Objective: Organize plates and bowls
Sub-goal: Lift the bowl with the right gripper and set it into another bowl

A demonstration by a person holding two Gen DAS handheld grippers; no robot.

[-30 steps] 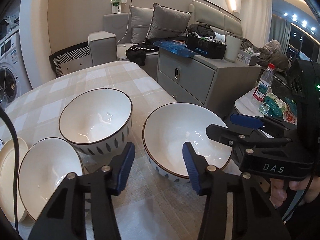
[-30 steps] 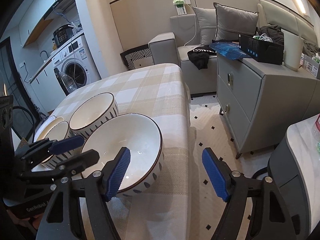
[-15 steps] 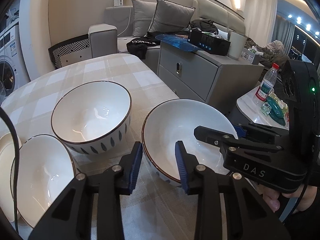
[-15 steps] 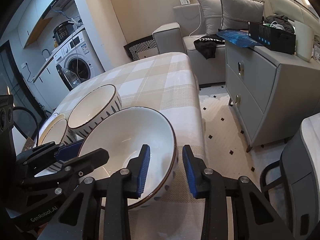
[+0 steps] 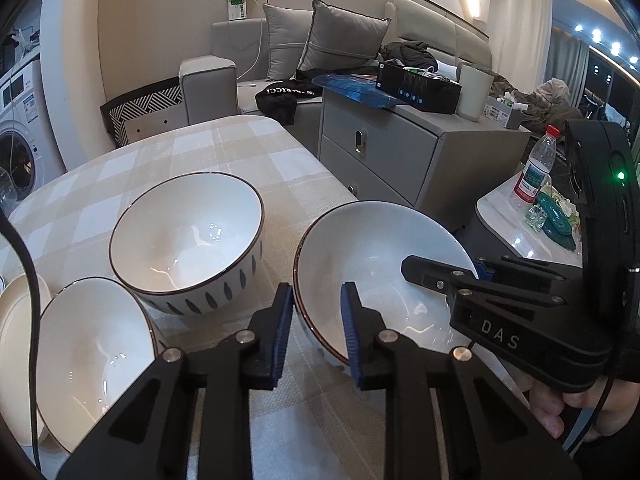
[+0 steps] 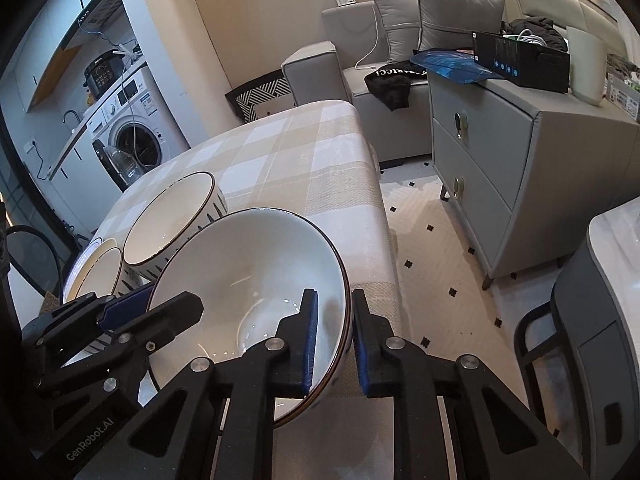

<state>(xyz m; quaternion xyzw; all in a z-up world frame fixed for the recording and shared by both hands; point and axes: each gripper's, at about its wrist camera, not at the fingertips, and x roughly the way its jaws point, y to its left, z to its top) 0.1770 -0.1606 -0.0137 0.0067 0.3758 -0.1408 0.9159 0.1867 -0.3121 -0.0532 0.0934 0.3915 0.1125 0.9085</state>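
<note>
- Left wrist view shows the left hand-held gripper [image 5: 314,330] straddling the near-left rim of the big bowl [image 5: 380,256], one blue pad outside the wall and one inside; its jaws are closing and a sliver of gap still shows on the inner side
- Right wrist view has the right hand-held gripper [image 6: 334,340] pinched tight on the opposite rim of that same bowl, with a pad on each side of the wall
- That bowl sits at the corner of the checked tabletop [image 5: 224,152], close to the edge; a second bowl [image 5: 188,240] with dark dashes round its outside stands just beside it, and a third bowl [image 5: 92,352] rests further left on a cream plate [image 5: 16,312]
- I'd say the step in hand is taking a two-sided hold of the big bowl, ready to stack it with the others
- Next move, to my eye, calls for the left pads to seat fully, then both hands rising together and level so the rim doesn't twist out of either grip
- Readable writing: "DAS" on the right tool's body seen from the left, "GenRobot.AI" on the left tool seen from the right; white lettering on the black garment on the sofa [image 5: 228,80] is too small to be sure of
</note>
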